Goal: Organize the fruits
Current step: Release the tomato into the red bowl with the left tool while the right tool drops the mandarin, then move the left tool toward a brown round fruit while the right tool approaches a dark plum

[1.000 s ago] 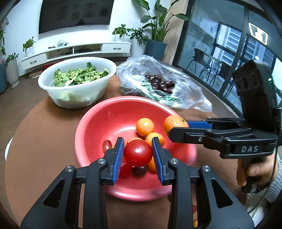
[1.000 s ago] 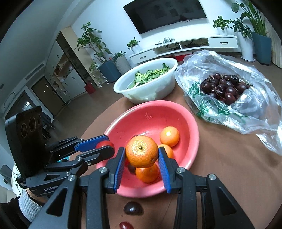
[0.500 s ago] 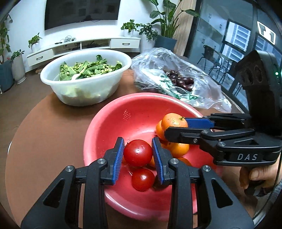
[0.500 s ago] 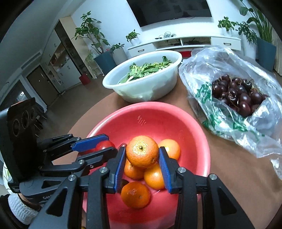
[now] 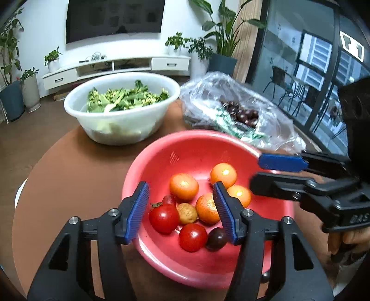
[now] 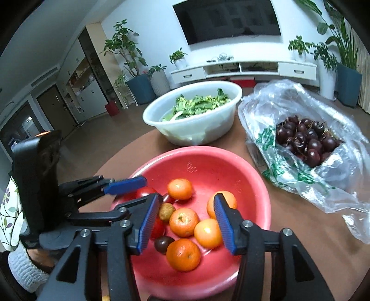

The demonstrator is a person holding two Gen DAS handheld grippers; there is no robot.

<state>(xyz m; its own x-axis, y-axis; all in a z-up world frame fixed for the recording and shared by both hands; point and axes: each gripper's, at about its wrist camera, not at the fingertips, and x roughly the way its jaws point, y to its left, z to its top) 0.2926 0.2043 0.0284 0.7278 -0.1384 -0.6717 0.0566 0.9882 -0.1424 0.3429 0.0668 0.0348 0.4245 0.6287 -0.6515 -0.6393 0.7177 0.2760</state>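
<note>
Both grippers are hanging over the red bowl (image 5: 161, 157) with their jaws spread wide and nothing between them: the left gripper (image 5: 181, 209) and the right gripper (image 6: 186, 221). The oranges (image 6: 183, 222) and tomatoes (image 5: 164, 217) are lying loose together in that bowl on the round brown table (image 5: 69, 173). A white bowl of greens (image 6: 196, 129) and a plastic bag of cherries (image 6: 303, 139) are sitting just behind it.

Living room interior: white wall with a wall-mounted dark television (image 6: 229, 20) above a long white media console (image 6: 245, 68); potted plants (image 6: 129, 58) along the wall; brown floor (image 6: 111, 125); dark-framed glass doors (image 5: 307, 69) at one side; round brown table (image 5: 69, 176) in foreground.
</note>
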